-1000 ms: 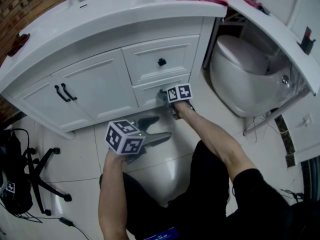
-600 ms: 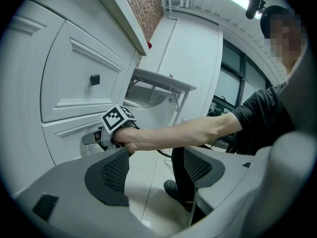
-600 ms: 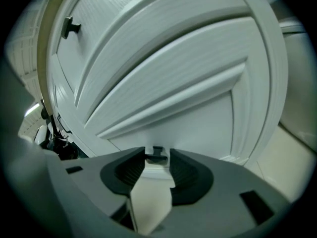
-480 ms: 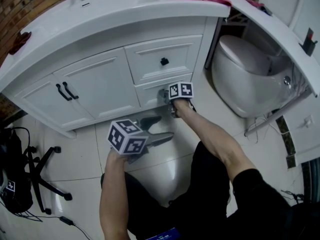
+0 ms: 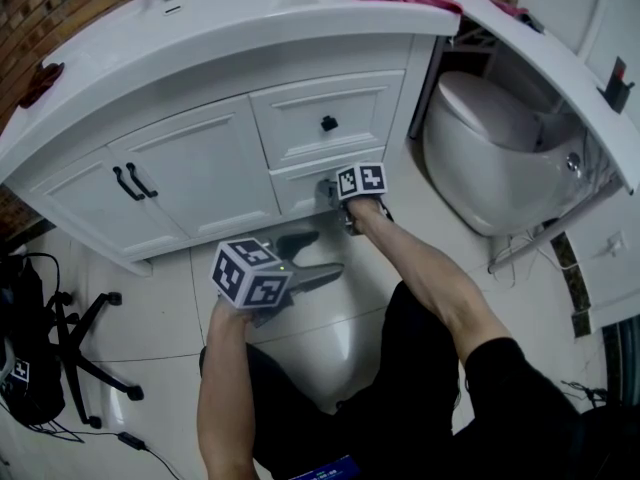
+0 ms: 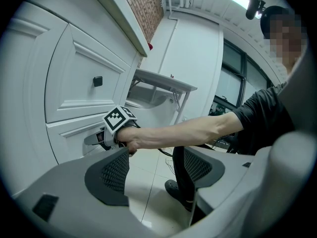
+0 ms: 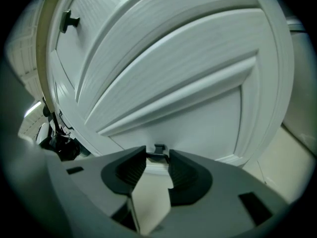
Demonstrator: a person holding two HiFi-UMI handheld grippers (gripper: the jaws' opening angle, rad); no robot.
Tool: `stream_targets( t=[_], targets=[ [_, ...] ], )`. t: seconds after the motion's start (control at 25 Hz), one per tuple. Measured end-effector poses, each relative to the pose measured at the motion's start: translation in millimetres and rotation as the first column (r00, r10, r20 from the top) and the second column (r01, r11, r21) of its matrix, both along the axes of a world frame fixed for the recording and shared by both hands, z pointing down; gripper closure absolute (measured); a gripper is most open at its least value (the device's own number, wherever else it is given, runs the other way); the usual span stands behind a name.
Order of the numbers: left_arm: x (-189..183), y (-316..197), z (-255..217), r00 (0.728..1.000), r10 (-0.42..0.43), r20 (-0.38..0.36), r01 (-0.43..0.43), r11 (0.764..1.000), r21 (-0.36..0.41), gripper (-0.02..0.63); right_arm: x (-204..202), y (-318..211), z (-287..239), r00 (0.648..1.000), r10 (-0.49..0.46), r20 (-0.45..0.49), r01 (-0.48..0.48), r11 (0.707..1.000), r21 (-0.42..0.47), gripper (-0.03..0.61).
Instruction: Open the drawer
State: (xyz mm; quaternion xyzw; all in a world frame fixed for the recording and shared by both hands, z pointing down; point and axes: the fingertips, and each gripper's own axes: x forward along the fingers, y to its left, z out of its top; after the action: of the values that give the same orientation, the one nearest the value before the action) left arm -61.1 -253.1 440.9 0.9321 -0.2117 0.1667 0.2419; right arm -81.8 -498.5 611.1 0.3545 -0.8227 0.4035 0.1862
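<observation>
Bathroom floor tile (image 5: 170,298), white vanity (image 5: 190,168) under a white worktop (image 5: 200,38), toilet (image 5: 490,158) off to the right.

Head view: two stacked drawers on the vanity's right side. The lower drawer (image 5: 295,186) looks shut, flush with the frame. My right tool (image 5: 328,193) is up against its front. My left tool (image 5: 330,252) hangs over the floor nearer me, apart from the cabinet.

Left gripper view: left tool's pads are spread wide, nothing between them, only floor and my right arm beyond. It's idle.

Right gripper view: the lower drawer's small dark knob (image 7: 159,150) sits between the right tool's pad tips. The jaws have just been closing, and the pads look pinched on the knob, but only by their very ends.

Risks, my read:
- The grip is shallow on a small knob, so a quick pull could pop the pads off and leave the drawer shut.
- The right tool tilts downward, so a pull along that line drags the knob down instead of straight out, and the drawer may bind.
- My legs are close in front and could block the drawer's travel.
</observation>
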Motion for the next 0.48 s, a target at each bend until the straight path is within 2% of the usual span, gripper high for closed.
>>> stream_targets(
  t=[0.28,0.48],
  targets=[
    [-3.1,-0.3,0.1,1.0,-0.004,0.001,0.004,1.0,0.003,0.265,2.1,21.3,1.6,0.997,-0.078,-0.016,0.078,0.997,-0.022,0.413],
    [1.5,4.9,0.9,1.0,0.002,0.008,-0.002,1.0,0.001,0.265,4.9,28.7,3.3,0.995,-0.094,-0.03,0.093,0.995,-0.029,0.413]
  ],
)
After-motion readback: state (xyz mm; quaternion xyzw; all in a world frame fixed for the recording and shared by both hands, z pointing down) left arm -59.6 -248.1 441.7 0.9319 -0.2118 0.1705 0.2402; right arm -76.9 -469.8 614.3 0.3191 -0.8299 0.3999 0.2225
